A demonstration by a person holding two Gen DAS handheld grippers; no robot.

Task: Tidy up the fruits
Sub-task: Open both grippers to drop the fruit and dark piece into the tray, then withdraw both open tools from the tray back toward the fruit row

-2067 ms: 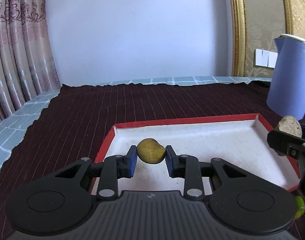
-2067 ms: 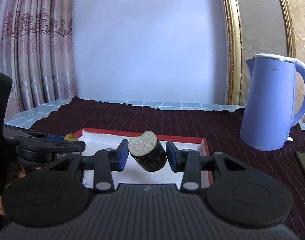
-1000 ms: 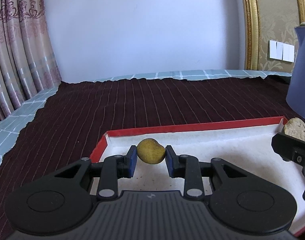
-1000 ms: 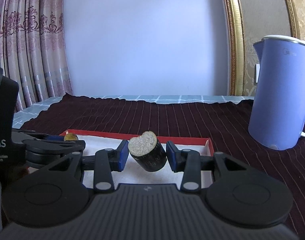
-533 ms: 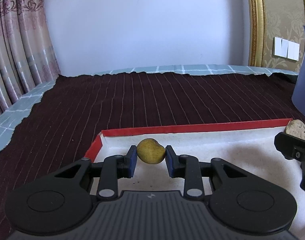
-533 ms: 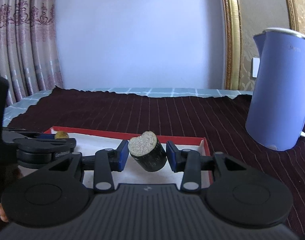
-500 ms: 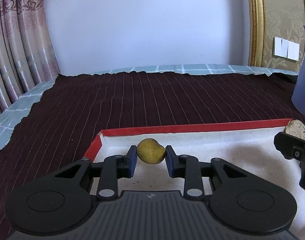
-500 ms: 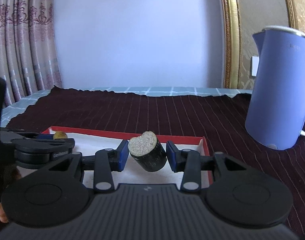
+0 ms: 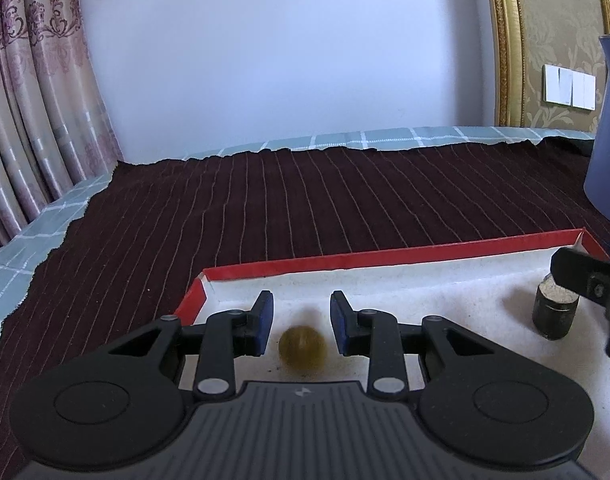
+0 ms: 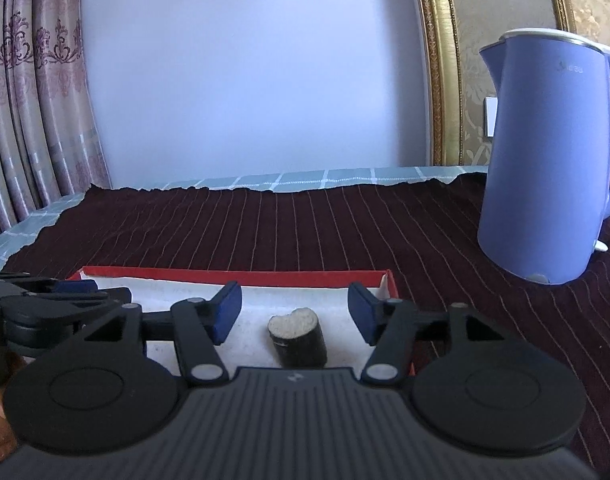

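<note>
A small yellow-green fruit (image 9: 303,348) lies blurred on the white floor of the red-rimmed tray (image 9: 385,260), just below my left gripper (image 9: 301,316). Its blue pads stand a narrow gap apart and touch nothing. A dark stub of fruit with a pale cut top (image 10: 299,338) stands upright in the tray (image 10: 245,278) near its right end. My right gripper (image 10: 295,310) is over it with its jaws opening, pads well clear on both sides. The same stub (image 9: 555,312) shows at the right of the left wrist view, partly behind a right finger (image 9: 585,280).
A tall blue kettle (image 10: 545,160) stands on the dark striped cloth to the right of the tray. The cloth (image 9: 305,200) stretches behind the tray to a pale checked edge. Curtains hang at the left. Part of a hand (image 10: 1,432) shows at the lower left.
Both fruits have left the pads and dropped into the tray. The right jaws have spread wide; the left pads have hardly moved apart.
</note>
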